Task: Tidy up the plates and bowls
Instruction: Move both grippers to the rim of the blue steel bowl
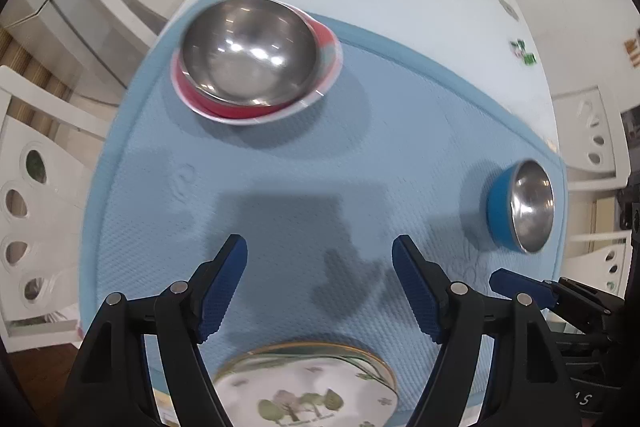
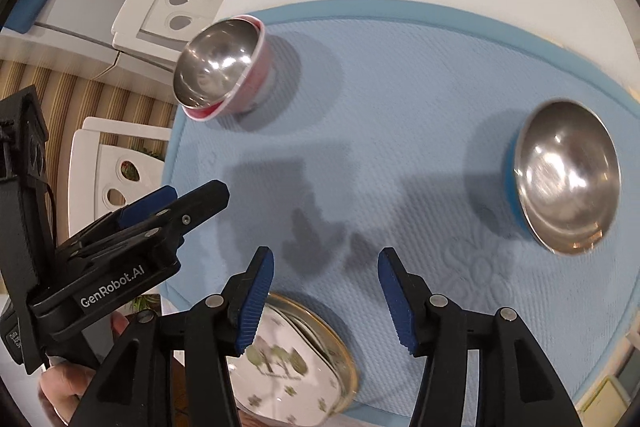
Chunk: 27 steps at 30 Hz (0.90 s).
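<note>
Blue mat (image 1: 280, 187), floral plate (image 1: 308, 387) under open left tool (image 1: 320, 255)

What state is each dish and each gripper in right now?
Left gripper: open, nothing between its fingers.
Right gripper: open, nothing between its fingers.
Red bowl: upright on the blue mat, with a steel bowl nested inside.
Blue bowl: upright on the mat, steel-lined, empty.
Floral plates: stacked at the mat's near edge, nothing on top.
</note>
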Available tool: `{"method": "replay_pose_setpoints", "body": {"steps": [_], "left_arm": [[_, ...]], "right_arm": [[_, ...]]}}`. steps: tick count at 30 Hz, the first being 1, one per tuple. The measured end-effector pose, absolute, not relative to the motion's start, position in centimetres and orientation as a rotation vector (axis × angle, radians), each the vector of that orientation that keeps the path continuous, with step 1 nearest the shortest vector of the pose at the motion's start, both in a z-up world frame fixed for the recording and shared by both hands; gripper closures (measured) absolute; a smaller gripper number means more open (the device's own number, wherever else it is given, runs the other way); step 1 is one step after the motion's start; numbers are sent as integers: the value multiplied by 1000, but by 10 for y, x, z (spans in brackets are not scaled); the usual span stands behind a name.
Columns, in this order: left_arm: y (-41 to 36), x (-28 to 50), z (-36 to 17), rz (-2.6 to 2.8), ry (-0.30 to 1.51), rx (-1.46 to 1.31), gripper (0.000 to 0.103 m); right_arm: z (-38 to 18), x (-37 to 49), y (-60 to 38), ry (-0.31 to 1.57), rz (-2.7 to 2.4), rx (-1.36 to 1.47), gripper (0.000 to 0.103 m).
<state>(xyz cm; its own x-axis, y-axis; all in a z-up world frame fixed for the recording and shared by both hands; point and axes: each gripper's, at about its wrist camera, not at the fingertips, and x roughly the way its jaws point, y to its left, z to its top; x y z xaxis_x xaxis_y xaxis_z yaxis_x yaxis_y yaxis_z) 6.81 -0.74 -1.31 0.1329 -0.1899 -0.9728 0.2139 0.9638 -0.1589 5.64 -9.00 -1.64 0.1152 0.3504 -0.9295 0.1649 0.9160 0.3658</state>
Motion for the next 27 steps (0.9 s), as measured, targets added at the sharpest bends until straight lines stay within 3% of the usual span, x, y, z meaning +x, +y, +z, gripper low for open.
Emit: {"method": "replay_pose_setpoints", "body": {"steps": [27], "left_arm": [[-165, 10, -42, -525, 1480, 196, 29]], "right_arm": [[-50, -39, -260, 1459, -76, 669, 50]]}}
